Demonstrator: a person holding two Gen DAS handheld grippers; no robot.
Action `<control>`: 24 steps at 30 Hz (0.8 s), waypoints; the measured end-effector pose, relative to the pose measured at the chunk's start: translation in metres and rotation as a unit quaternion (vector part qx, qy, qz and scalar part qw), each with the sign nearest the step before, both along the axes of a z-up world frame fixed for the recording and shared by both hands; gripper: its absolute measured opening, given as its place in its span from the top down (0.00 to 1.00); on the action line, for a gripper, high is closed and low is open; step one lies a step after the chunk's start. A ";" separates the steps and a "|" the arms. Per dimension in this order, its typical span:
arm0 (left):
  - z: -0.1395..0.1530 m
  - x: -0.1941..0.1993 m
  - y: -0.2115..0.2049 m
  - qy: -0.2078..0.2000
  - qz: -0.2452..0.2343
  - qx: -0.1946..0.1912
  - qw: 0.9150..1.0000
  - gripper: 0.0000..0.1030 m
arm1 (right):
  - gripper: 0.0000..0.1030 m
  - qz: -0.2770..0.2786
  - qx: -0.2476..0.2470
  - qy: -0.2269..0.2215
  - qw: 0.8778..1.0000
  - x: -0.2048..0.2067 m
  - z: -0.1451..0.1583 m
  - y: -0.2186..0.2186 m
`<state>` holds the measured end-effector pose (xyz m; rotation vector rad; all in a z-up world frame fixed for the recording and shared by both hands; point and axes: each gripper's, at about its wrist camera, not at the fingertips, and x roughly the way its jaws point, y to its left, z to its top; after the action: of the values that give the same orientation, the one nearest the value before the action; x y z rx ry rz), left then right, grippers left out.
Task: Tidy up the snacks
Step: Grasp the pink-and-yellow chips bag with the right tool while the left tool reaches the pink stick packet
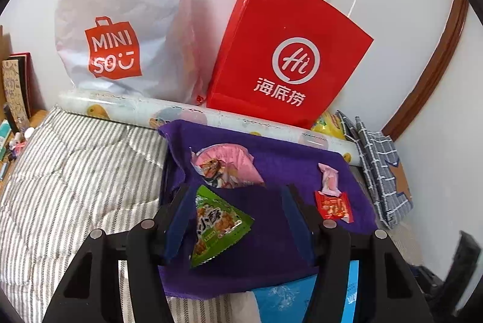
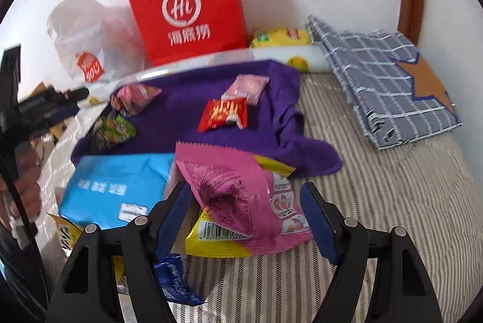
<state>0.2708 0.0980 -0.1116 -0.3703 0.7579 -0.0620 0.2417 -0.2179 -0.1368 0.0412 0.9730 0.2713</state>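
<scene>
We see a bed [image 2: 377, 202] with a striped cover, and against the wall a red paper bag [image 1: 286, 57] beside a white plastic bag [image 1: 120, 30]. A purple cloth [image 1: 271, 232] lies on the bed, carrying the small snacks: a red packet [image 1: 333, 205] with a pink candy [image 1: 328, 176] just beside it. Our left gripper [image 1: 232, 223] has its fingers spread, a green packet [image 1: 215, 225] lying between them (touching the left finger, it seems). Our right gripper [image 2: 247, 214] is likewise spread wide around a pink packet [image 2: 241, 193], which rests on a yellow packet [image 2: 217, 241] near a blue pack [image 2: 120, 184].
</scene>
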 end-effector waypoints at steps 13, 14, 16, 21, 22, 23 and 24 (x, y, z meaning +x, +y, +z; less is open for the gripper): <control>0.008 -0.004 -0.005 -0.009 -0.005 0.009 1.000 0.43 | 0.36 0.008 -0.003 -0.002 1.000 0.008 -0.017 0.006; 0.008 -0.005 -0.005 -0.010 -0.006 0.007 1.000 0.43 | 0.37 0.006 -0.006 -0.007 1.000 0.005 -0.014 0.005; 0.010 -0.006 -0.005 -0.012 -0.006 0.005 1.000 0.43 | 0.41 -0.008 -0.003 -0.015 1.000 0.000 -0.006 0.001; 0.016 -0.011 -0.006 -0.014 -0.019 0.000 1.000 0.43 | 0.43 -0.048 0.020 -0.028 0.998 -0.021 0.017 -0.020; 0.019 -0.012 -0.007 -0.011 -0.028 -0.008 1.000 0.43 | 0.44 -0.051 0.019 -0.030 0.998 -0.027 0.021 -0.024; 0.024 -0.015 -0.008 -0.015 -0.039 -0.015 0.999 0.42 | 0.44 -0.053 0.017 -0.033 0.998 -0.032 0.025 -0.027; 0.026 -0.019 -0.009 -0.019 -0.041 -0.012 0.999 0.42 | 0.44 -0.055 0.014 -0.036 0.998 -0.038 0.029 -0.030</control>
<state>0.2520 0.0890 -0.0851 -0.3592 0.7353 -0.1552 0.2036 -0.2475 -0.1075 0.1090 0.8932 0.1842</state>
